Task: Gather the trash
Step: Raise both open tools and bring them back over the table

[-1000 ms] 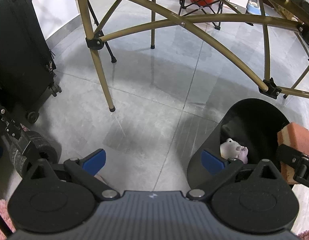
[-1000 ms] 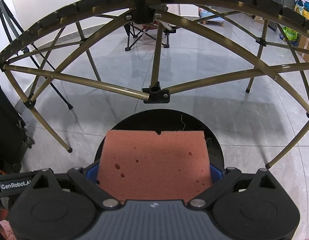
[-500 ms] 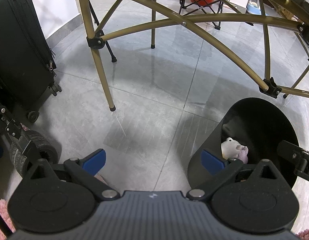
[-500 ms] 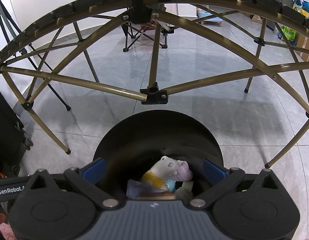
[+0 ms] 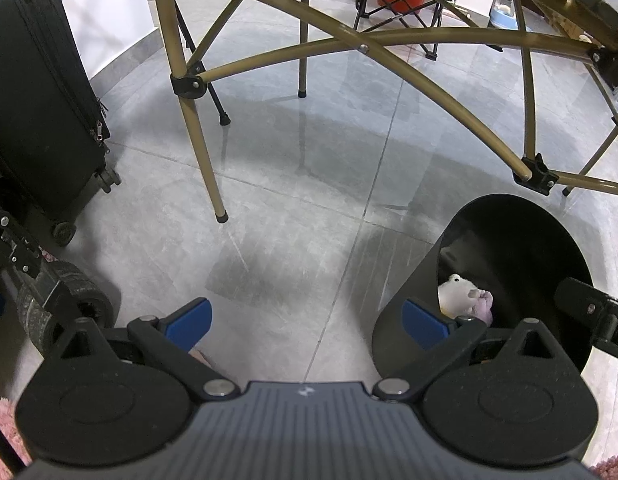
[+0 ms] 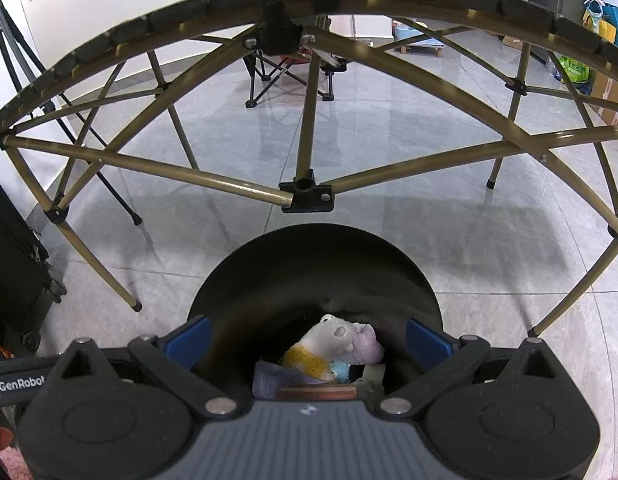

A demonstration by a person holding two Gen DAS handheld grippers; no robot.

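Note:
A black round bin (image 6: 317,264) stands on the grey tile floor, directly under my right gripper (image 6: 307,340), which is open and empty above its mouth. Inside lie a white and purple soft toy (image 6: 341,338), a blue-grey cloth (image 6: 269,378) and an orange-pink sponge (image 6: 317,393) at the near edge. In the left wrist view the bin (image 5: 517,248) is at lower right with the toy (image 5: 463,294) showing inside. My left gripper (image 5: 305,320) is open and empty over bare floor, left of the bin. Part of the right gripper (image 5: 589,312) shows at the bin's right.
A folding table's gold tube frame (image 6: 305,196) arches over and behind the bin. A black suitcase (image 5: 37,92) and a wheeled cart (image 5: 57,300) stand at left. A folding chair (image 6: 289,76) stands far back. Pink rug (image 5: 1,420) lies at the near left edge.
My right gripper opened and let go of the orange-pink sponge, which dropped into the bin. The left gripper has stayed still.

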